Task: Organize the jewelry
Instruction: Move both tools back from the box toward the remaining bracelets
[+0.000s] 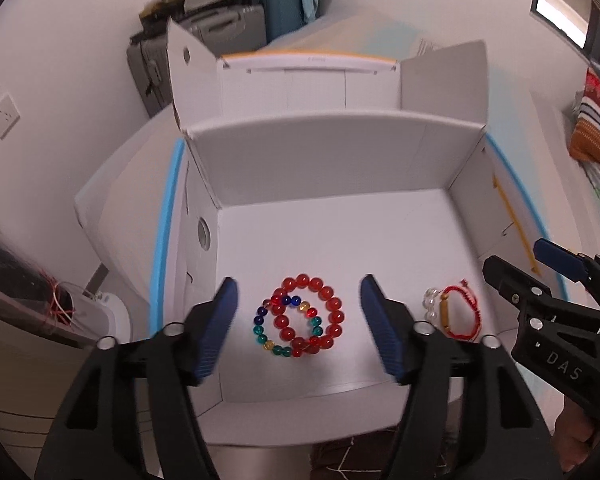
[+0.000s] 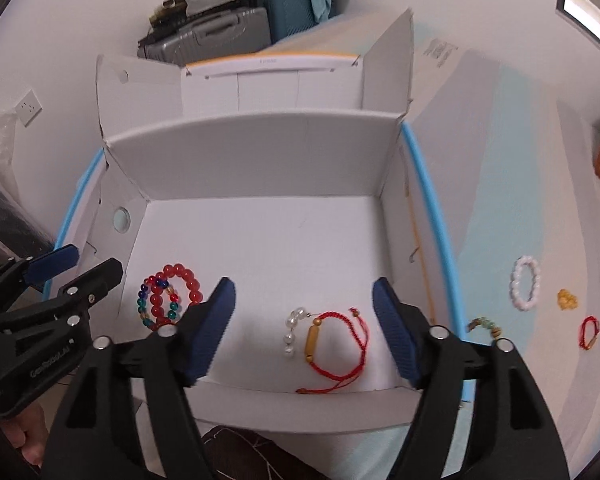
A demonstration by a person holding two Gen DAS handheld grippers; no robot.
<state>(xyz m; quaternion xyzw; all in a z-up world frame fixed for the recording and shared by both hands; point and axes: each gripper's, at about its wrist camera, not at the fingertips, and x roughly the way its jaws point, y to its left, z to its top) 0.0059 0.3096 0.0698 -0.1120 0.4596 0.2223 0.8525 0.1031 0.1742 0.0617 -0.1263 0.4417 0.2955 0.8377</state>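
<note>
- White cardboard box [image 2: 260, 160], flaps up, sits on a blue-rimmed surface [image 2: 432, 216]; one box, and it holds the sorted pieces.
- Left gripper [image 1: 298, 320] stands wide apart and empty above the red bead bracelet [image 1: 324, 312] and multicolour bead bracelet [image 1: 280, 328], which lie overlapped on the box floor.
- Right gripper [image 2: 304, 320] is likewise spread wide, empty, over the red cord bracelet [image 2: 340, 344] and a pearl piece [image 2: 294, 330].
- Count: four pieces inside; four outside at right: white bead bracelet [image 2: 524, 282], mixed bead bracelet [image 2: 484, 326], small red cord loop [image 2: 590, 332], yellow piece [image 2: 567, 299].
- Judgement: mid-task, between placements. The next move calls for the right gripper to reach out past the box wall.
</note>
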